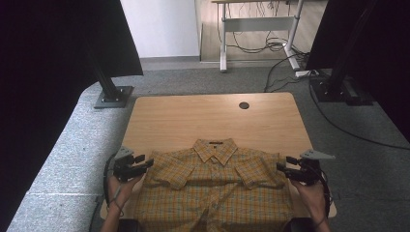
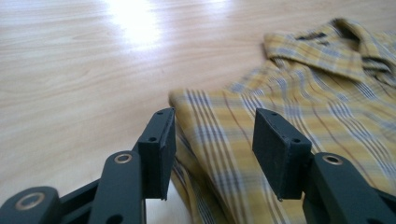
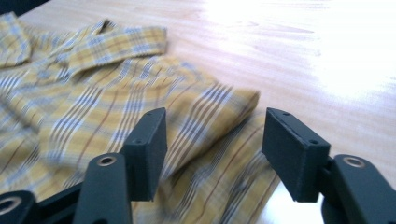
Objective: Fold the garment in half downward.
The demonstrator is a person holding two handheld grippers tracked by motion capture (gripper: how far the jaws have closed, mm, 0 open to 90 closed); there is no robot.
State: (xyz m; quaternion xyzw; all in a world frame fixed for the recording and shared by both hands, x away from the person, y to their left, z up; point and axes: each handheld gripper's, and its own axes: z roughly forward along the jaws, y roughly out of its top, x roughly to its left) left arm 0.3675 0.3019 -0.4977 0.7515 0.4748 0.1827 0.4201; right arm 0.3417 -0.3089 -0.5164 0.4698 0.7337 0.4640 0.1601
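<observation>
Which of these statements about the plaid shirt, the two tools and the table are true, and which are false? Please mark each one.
1. The shirt lies with its collar toward the far edge of the table. True.
2. The left tool is clamped shut on a shoulder of the shirt. False: its jaws stand apart, not pressing the cloth.
3. The right tool is at the shirt's right shoulder with its jaws open. True.
4. The shirt is plain blue. False: it is yellow-orange plaid.
5. A round hole is in the tabletop beyond the collar. True.
</observation>
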